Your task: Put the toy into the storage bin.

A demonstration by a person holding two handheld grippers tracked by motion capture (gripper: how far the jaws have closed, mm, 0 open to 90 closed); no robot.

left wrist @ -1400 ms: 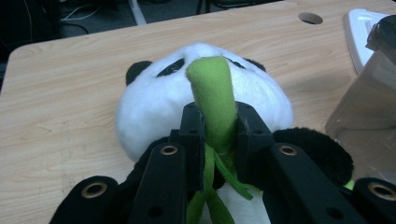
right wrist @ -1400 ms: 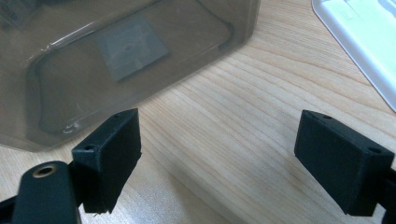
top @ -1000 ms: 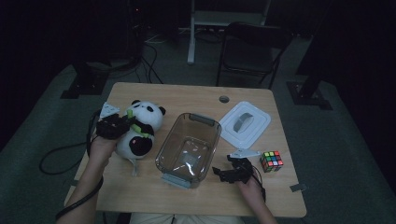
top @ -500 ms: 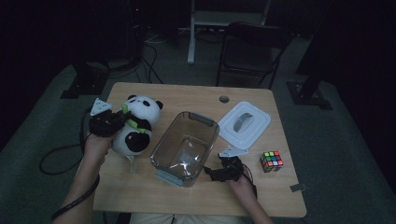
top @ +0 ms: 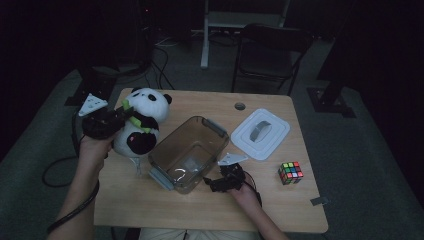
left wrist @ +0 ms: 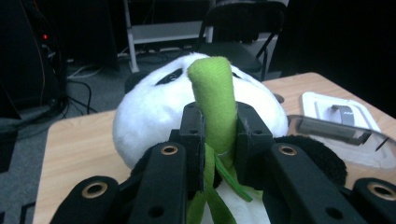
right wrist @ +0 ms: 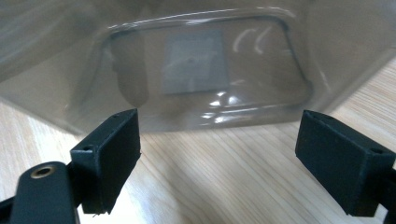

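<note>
A plush panda (top: pixel 142 120) with a green scarf hangs above the table's left side, lifted off the wood. My left gripper (top: pixel 121 112) is shut on the scarf's green end (left wrist: pixel 215 105), which sticks up between the jaws in front of the panda's white head (left wrist: pixel 149 116). A clear plastic bin (top: pixel 189 152) stands empty in the middle of the table. My right gripper (top: pixel 209 183) lies low on the table just at the bin's near right side, open, its jaws spread wide before the bin's wall (right wrist: pixel 196 70) with nothing between them.
A white lid (top: pixel 261 132) lies right of the bin. A colour cube (top: pixel 291 172) sits near the right front. A cable hole (top: pixel 240 106) marks the far table edge. A black chair (top: pixel 270 50) stands beyond the table. Bare wood (top: pixel 165 207) spans the near edge.
My left gripper has raised the panda and carried it a little toward the far left. The right gripper has slid left, closer to the bin's wall.
</note>
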